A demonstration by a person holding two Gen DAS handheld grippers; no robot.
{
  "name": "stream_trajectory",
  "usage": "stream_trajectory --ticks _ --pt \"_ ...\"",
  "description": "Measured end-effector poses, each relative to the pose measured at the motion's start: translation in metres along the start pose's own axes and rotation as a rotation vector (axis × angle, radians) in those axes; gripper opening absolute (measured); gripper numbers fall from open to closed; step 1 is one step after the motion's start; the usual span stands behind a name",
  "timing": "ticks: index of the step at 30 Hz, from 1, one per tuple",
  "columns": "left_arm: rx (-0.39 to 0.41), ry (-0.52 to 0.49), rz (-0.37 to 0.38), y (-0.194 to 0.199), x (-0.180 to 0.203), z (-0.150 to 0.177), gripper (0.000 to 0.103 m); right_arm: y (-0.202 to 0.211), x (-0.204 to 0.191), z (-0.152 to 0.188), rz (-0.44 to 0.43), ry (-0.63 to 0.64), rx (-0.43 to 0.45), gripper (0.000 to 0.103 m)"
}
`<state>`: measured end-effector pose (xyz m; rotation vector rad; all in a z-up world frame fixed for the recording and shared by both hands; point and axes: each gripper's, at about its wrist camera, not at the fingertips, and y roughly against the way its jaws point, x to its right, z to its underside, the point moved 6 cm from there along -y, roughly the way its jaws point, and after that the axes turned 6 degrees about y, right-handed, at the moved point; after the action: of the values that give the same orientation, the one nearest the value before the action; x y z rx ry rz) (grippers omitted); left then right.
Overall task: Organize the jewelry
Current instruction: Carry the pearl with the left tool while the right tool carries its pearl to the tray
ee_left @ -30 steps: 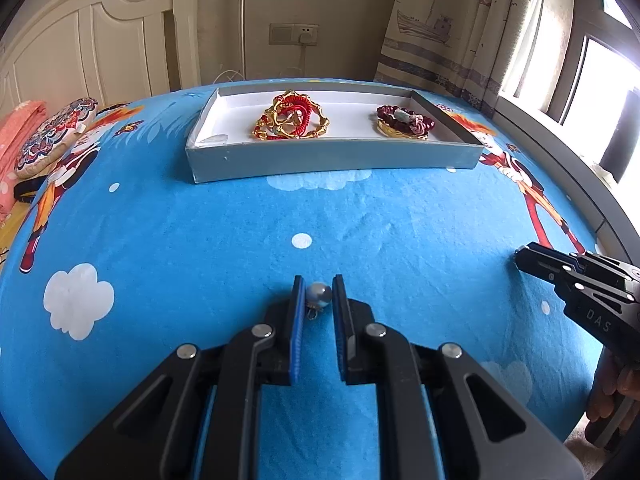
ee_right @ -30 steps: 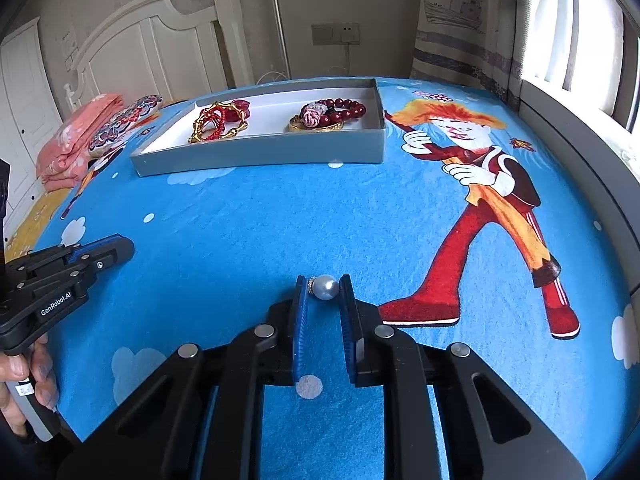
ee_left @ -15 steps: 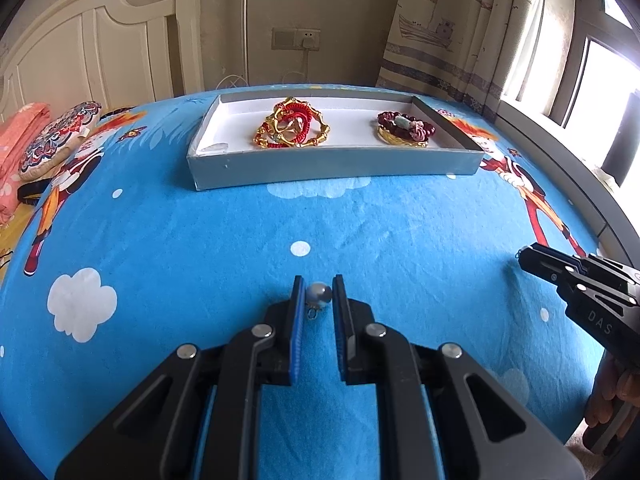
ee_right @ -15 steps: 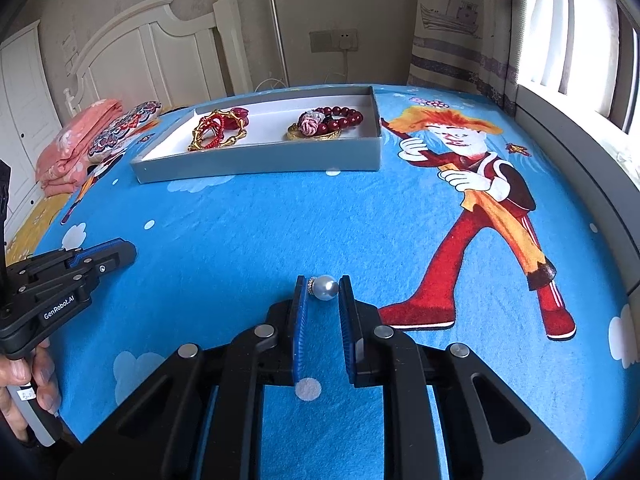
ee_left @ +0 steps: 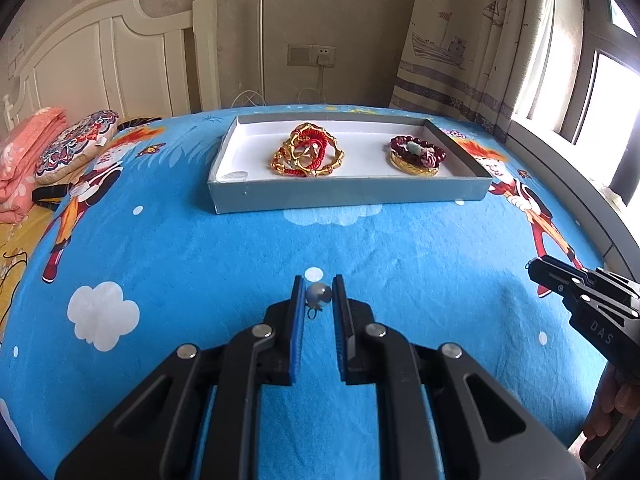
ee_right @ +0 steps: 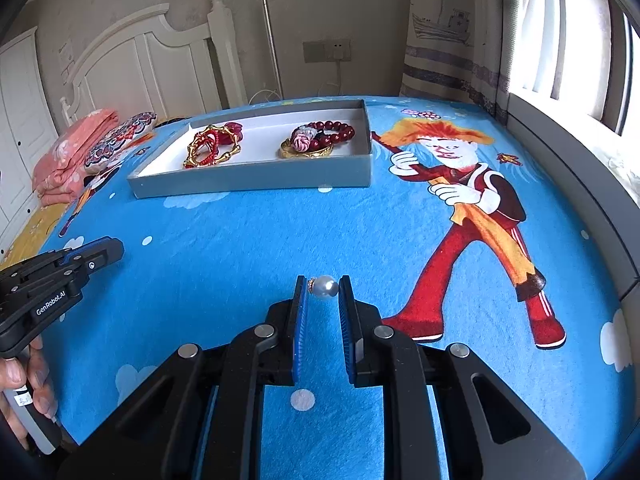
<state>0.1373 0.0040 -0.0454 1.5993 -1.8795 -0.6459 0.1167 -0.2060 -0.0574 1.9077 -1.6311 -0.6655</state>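
Grey tray (ee_left: 348, 200) holds red-gold bangles (ee_left: 307, 155), dark-red bead bracelet (ee_left: 416, 151).

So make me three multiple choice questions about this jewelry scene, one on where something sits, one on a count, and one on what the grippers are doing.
1. Where in the tray does the dark red bead bracelet lie, in the left wrist view?
A. right part
B. left part
C. outside the tray, on the bedsheet

2. How many pearl earrings are gripped in all?
A. none
B. one
C. two

3. What state is the right gripper in?
A. wide open and empty
B. shut on a pearl earring
C. shut on a gold bangle

Answers:
1 A, it lies right of the gold and red bangles.
2 C, the left gripper pinches one pearl earring, the right another.
3 B, the pearl sits between its blue pads.
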Motion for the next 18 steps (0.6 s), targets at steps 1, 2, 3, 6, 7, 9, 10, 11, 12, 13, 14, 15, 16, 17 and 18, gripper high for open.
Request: stream_trajectory --ticks 1,2,3,6,7,9,10,11,12,13,14,15,16,17,18 --pt "0.004 0.000 -0.001 0.0012 0.0004 -0.0007 0.013 0.0007 0.0004 -0.0010 0.001 -0.002 0.004 0.017" --pt "0.007 0.000 -0.001 0.0020 0.0010 -0.0011 0.013 0.0011 0.0004 -0.0016 0.002 -0.003 0.006 0.017" --pt "0.008 -0.002 -0.001 0.0022 0.0015 -0.0015 0.013 0.0018 0.0005 -0.0026 0.002 -0.004 0.009 0.017" --pt "0.012 0.000 -0.002 0.0034 0.0013 -0.0032 0.013 0.0042 0.0012 -0.0052 0.005 -0.008 0.019 0.017" --pt "0.013 0.000 -0.003 0.0038 0.0012 -0.0034 0.013 0.0051 0.0016 -0.0059 0.006 -0.009 0.023 0.017" --pt "0.019 0.005 -0.004 0.0051 0.0008 -0.0047 0.013 0.0060 0.0021 -0.0068 0.009 -0.011 0.027 0.017" --pt "0.020 0.006 -0.004 0.0053 0.0008 -0.0051 0.013 0.0062 0.0022 -0.0073 0.009 -0.012 0.027 0.017" --pt "0.024 0.005 -0.004 0.0062 0.0010 -0.0059 0.013 0.0068 0.0022 -0.0077 0.009 -0.013 0.029 0.017" --pt "0.027 0.005 -0.004 0.0069 0.0014 -0.0061 0.013 0.0074 0.0020 -0.0079 0.010 -0.013 0.031 0.017" --pt "0.031 0.005 -0.003 0.0080 0.0021 -0.0071 0.013 0.0076 0.0020 -0.0082 0.010 -0.014 0.033 0.017" --pt "0.032 0.004 -0.003 0.0085 0.0027 -0.0075 0.013 0.0082 0.0021 -0.0088 0.011 -0.015 0.036 0.017" --pt "0.033 0.003 -0.002 0.0088 0.0031 -0.0077 0.013 0.0089 0.0023 -0.0093 0.011 -0.015 0.038 0.017" --pt "0.035 0.003 -0.001 0.0095 0.0036 -0.0076 0.013 0.0094 0.0025 -0.0096 0.013 -0.017 0.041 0.017" --pt "0.035 0.003 0.000 0.0098 0.0042 -0.0077 0.013 0.0096 0.0030 -0.0098 0.013 -0.018 0.042 0.017" --pt "0.036 0.002 0.000 0.0101 0.0045 -0.0077 0.013 0.0098 0.0037 -0.0101 0.013 -0.020 0.043 0.017"
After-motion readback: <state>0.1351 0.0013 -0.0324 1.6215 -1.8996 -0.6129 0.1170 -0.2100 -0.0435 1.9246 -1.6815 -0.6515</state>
